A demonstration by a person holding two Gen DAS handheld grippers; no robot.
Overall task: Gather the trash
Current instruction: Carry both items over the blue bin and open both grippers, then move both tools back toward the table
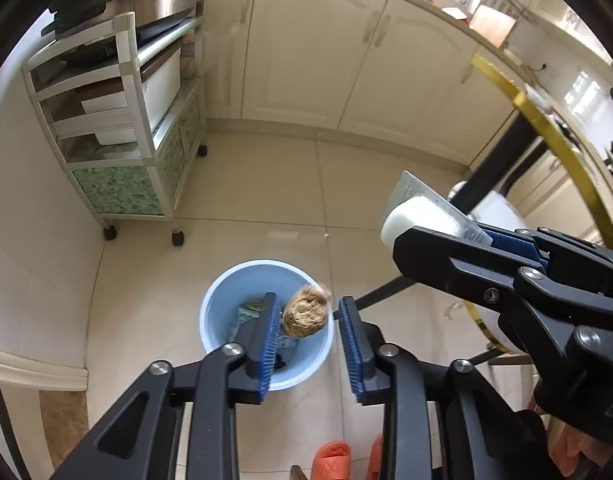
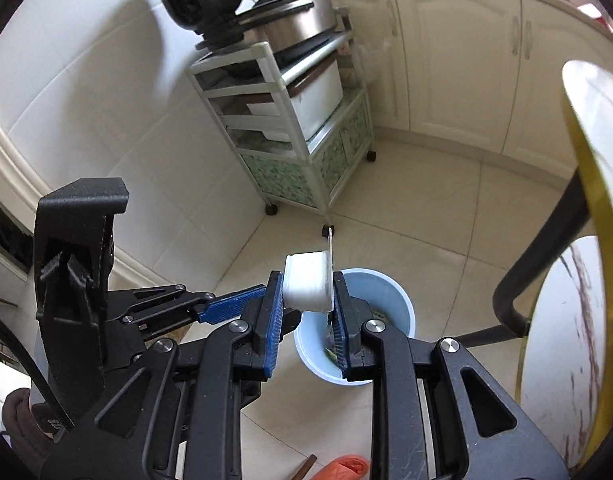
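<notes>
A light blue trash bin (image 1: 222, 292) stands on the tiled floor, with some scraps inside. In the left wrist view my left gripper (image 1: 308, 344) is open right above the bin, and a brown crumpled ball (image 1: 305, 316) is in the air between its fingers, touching neither pad. My right gripper (image 2: 308, 312) is shut on a small white plastic cup with a foil lid (image 2: 308, 286) and holds it above the bin (image 2: 390, 292). The cup (image 1: 416, 218) and right gripper (image 1: 446, 236) also show at the right of the left wrist view.
A white wheeled shelf cart (image 1: 126, 120) with a cooker on top stands by the wall at the left. Cream cabinets (image 1: 326, 60) run along the back. A round gold-rimmed table (image 2: 586, 240) with black legs is at the right. Orange slippers (image 1: 332, 456) lie on the floor.
</notes>
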